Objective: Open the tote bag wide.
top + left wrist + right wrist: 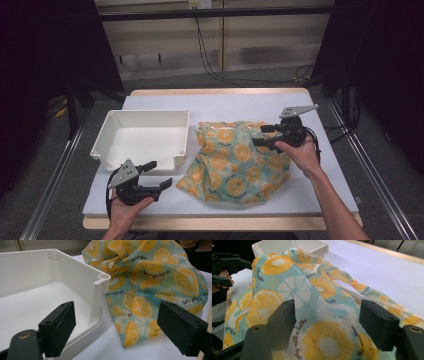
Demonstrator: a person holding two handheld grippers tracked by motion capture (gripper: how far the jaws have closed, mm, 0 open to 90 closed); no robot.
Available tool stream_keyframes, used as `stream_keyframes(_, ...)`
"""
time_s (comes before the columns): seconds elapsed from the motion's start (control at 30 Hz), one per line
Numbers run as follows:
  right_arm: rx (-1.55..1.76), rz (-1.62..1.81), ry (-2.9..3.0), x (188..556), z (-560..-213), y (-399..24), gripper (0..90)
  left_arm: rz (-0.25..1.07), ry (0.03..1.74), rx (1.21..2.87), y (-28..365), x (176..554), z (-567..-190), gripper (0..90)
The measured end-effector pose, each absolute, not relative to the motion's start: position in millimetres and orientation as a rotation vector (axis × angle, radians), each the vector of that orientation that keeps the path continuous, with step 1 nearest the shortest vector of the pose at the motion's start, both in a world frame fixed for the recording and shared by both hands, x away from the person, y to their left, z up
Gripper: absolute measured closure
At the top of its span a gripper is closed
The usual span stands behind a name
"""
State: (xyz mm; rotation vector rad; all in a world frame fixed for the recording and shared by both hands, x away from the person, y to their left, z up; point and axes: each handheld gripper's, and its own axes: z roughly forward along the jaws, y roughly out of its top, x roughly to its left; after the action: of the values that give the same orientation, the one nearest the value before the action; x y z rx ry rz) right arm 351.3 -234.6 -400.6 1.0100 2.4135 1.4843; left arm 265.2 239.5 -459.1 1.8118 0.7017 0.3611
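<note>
A teal cloth printed with orange slices [235, 159] lies bunched up on the white table cover, just right of a white plastic bin [142, 136]. My right gripper [263, 135] hovers at the cloth's right edge with its jaws spread wide; in the right gripper view the cloth [312, 300] lies under and between the jaws, and neither pad presses on it. My left gripper [156, 173] rests near the table's front edge, open and empty, pointing at the bin's near right corner [102, 280] and the cloth [155, 280].
The bin has nothing in it. The white table cover [240, 105] reaches to the far edge behind the cloth. Metal rails run along both sides of the table, and cables hang at the back wall.
</note>
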Motion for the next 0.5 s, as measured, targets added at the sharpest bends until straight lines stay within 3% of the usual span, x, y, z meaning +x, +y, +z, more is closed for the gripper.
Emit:
stream_keyframes(0.17, 1.001, 1.495, 2.466, 360, -404, -223, 37.7, 0.364, 0.704, 1.807, 241, 265, -459, 15.0)
stream_keyframes(0.23, 1.005, 1.503, 2.498, 363, -409, -221, 49.8, 0.359, 0.705, 1.8, 241, 265, -459, 15.0)
stream_keyframes(0.27, 1.005, 1.503, 2.498, 363, -409, -221, 49.8, 0.364, 0.702, 1.805, 242, 266, -459, 15.0)
stream_keyframes(0.3, 1.014, 1.51, 2.502, 365, -412, -221, 61.2, 0.363, 0.701, 1.807, 242, 266, -459, 14.6)
stream_keyframes(0.4, 1.007, 1.505, 2.533, 367, -415, -219, 75.5, 0.364, 0.701, 1.809, 241, 265, -459, 14.5)
stream_keyframes(0.47, 1.003, 1.499, 2.545, 367, -416, -217, 77.8, 0.367, 0.698, 1.81, 241, 265, -459, 14.6)
stream_keyframes(0.5, 0.987, 1.483, 2.565, 367, -418, -214, 88.7, 0.367, 0.699, 1.81, 241, 265, -459, 14.6)
